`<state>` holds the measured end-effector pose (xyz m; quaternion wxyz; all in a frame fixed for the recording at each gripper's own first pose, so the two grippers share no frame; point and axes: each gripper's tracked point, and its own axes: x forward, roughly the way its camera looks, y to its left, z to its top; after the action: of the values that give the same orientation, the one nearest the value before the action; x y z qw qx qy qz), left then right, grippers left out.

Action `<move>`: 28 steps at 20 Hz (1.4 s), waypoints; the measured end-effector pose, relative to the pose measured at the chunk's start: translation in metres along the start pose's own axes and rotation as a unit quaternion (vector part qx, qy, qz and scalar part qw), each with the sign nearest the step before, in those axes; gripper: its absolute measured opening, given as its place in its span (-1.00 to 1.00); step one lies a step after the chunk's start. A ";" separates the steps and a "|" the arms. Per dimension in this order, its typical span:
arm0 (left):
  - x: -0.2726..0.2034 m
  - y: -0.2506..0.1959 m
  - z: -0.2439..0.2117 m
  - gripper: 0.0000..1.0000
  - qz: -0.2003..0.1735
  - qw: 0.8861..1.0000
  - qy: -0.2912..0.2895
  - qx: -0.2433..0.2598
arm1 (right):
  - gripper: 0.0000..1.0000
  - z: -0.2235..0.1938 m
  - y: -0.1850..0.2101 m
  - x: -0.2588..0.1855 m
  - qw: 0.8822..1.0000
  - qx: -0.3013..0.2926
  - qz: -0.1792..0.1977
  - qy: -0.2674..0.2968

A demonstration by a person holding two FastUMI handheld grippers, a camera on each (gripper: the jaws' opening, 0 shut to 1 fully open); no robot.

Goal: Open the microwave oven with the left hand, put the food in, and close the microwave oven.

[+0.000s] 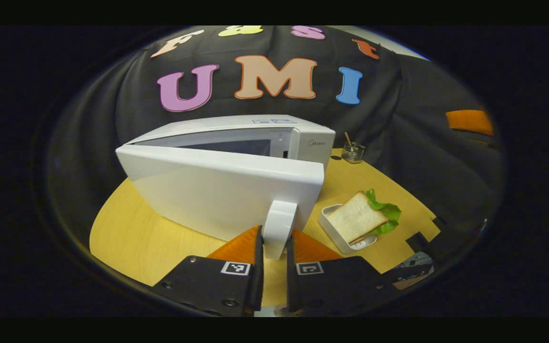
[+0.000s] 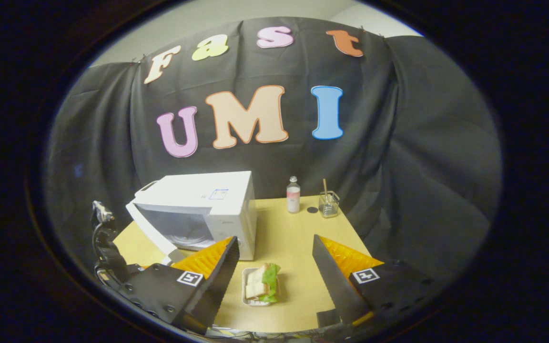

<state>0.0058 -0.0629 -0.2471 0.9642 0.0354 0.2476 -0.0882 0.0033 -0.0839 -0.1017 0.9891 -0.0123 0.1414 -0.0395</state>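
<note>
The desk (image 2: 298, 238) was a yellow wood-grain surface set against a draped black cloth wall (image 2: 422, 166), with a strip of pale room wall visible above the cloth in the right gripper view. A white microwave oven (image 2: 208, 205) stood on the left part of the desk, and its door (image 1: 222, 190) was swung partly open, exposing the cavity behind it. At the back of the desk stood a small clear bottle (image 2: 293, 194) and, just to its right, a glass jar (image 2: 328, 204) holding a stick; a dark round spot lay between them. The food, a sandwich (image 1: 358, 216) of white bread with green lettuce, lay in a white tray (image 1: 331, 228) on the desk in front of the microwave oven's right side, apart from both tools. The left hand-held gripper (image 1: 274, 247) was level with the door, and its two fingers were clamped on the white door handle (image 1: 278, 226) from either side. The right hand-held gripper (image 2: 274, 257) hovered above the front edge of the desk, its fingers spread wide and holding nothing, with the sandwich seen between them below.
</note>
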 end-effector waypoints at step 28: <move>-0.168 0.168 -0.089 0.92 0.275 0.939 0.044 -0.203 | 0.94 -0.108 0.006 0.068 0.979 0.018 0.098 0.177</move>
<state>-0.1488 0.1378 -0.2395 0.9255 -0.0909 0.2833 0.2344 0.0385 -0.0845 -0.2251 0.9474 0.0269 0.3144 0.0530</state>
